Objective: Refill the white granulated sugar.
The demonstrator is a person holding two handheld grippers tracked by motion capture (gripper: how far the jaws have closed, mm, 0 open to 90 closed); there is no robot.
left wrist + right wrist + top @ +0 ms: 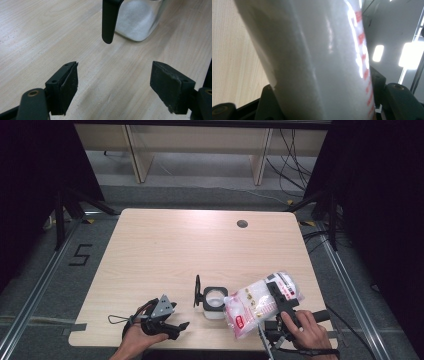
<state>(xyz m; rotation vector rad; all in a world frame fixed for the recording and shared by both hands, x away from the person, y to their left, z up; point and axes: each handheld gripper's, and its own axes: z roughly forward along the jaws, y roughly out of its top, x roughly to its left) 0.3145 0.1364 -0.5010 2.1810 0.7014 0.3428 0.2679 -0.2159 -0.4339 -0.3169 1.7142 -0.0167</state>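
A square glass jar [215, 301] of white granules stands near the table's front edge, its black hinged lid [197, 291] swung open to the left. A clear plastic bag [260, 302] of white granules with red print is tilted, its lower end by the jar's mouth. My right gripper [278, 292] is shut on the bag's middle, and the bag [317, 62] sits between its jaws in the right gripper view. My left gripper [181, 330] rests low, left of the jar, open with nothing between its jaws. The left gripper view shows the jar [136, 20] and lid [108, 20] ahead of the left gripper [113, 75].
The wooden table [165, 250] has a round cable hole [242, 224] at its far right. Dark curtains flank both sides, and pale desk legs stand on the floor behind. A "5" mark [81, 254] is on the floor at left.
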